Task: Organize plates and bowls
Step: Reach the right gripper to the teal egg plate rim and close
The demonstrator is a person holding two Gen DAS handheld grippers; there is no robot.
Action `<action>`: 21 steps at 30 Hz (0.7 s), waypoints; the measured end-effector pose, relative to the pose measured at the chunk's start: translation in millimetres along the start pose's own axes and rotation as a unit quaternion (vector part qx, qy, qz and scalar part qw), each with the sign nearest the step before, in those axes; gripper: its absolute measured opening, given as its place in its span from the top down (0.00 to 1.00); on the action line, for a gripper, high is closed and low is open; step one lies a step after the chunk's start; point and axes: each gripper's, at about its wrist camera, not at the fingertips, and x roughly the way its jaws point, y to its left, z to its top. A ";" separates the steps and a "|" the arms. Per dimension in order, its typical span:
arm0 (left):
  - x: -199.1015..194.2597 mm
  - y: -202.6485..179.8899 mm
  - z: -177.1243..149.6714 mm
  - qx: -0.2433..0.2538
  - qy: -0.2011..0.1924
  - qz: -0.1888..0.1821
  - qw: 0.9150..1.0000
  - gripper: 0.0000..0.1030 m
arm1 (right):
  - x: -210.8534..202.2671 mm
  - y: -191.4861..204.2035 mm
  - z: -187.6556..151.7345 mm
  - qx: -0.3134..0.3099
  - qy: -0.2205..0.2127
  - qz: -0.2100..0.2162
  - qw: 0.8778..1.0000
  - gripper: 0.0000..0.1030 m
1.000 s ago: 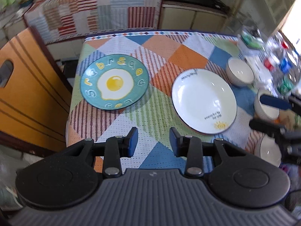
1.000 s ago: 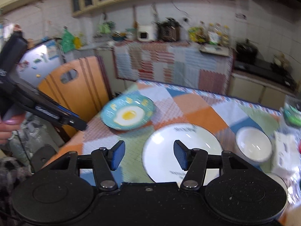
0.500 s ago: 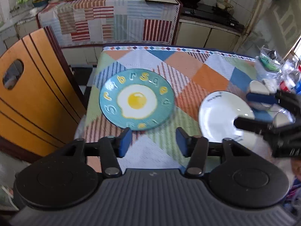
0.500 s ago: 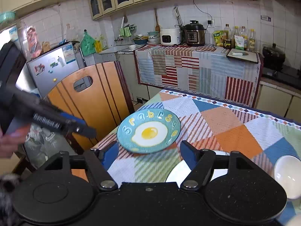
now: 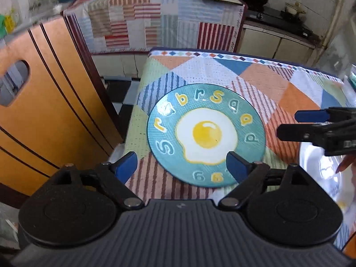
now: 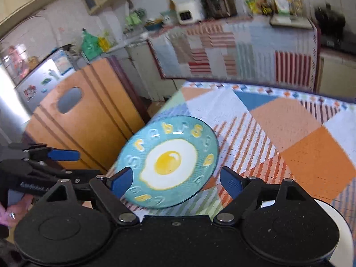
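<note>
Grippers number two, both spread wide and holding nothing: the left gripper hangs over the near edge of the teal egg plate, and the right gripper hangs over that same plate from its other side. Plates in view number two — the teal one lies flat on the patchwork-covered tabletop near its left edge, and a white plate sits just beside it, cut off by the frame and washed out by glare. One wooden chair back stands beside the tabletop. No bowl can be made out.
</note>
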 end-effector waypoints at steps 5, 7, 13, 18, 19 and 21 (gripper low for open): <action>30.7 4.2 7.5 -0.031 0.022 -0.010 0.999 0.15 | 37.1 -18.7 14.8 -0.010 0.025 -0.039 0.999 0.15; 37.7 0.9 4.9 -0.016 0.015 -0.007 1.000 0.15 | 44.2 -26.7 18.3 0.007 0.028 -0.041 0.999 0.17; 53.0 -1.7 -7.6 -0.015 0.032 0.005 0.999 0.22 | 55.3 -39.4 18.4 0.062 0.065 0.004 0.996 0.20; 61.1 7.2 -10.8 -0.041 0.038 0.003 0.998 0.38 | 63.2 -40.1 18.9 0.072 0.087 0.022 0.993 0.23; 62.5 9.1 -12.0 -0.046 0.036 0.004 0.998 0.39 | 65.9 -41.5 17.8 0.080 0.089 0.023 0.993 0.27; 65.7 14.1 -14.5 -0.057 0.028 0.003 0.998 0.44 | 72.8 -43.9 15.1 0.096 0.094 0.023 0.991 0.35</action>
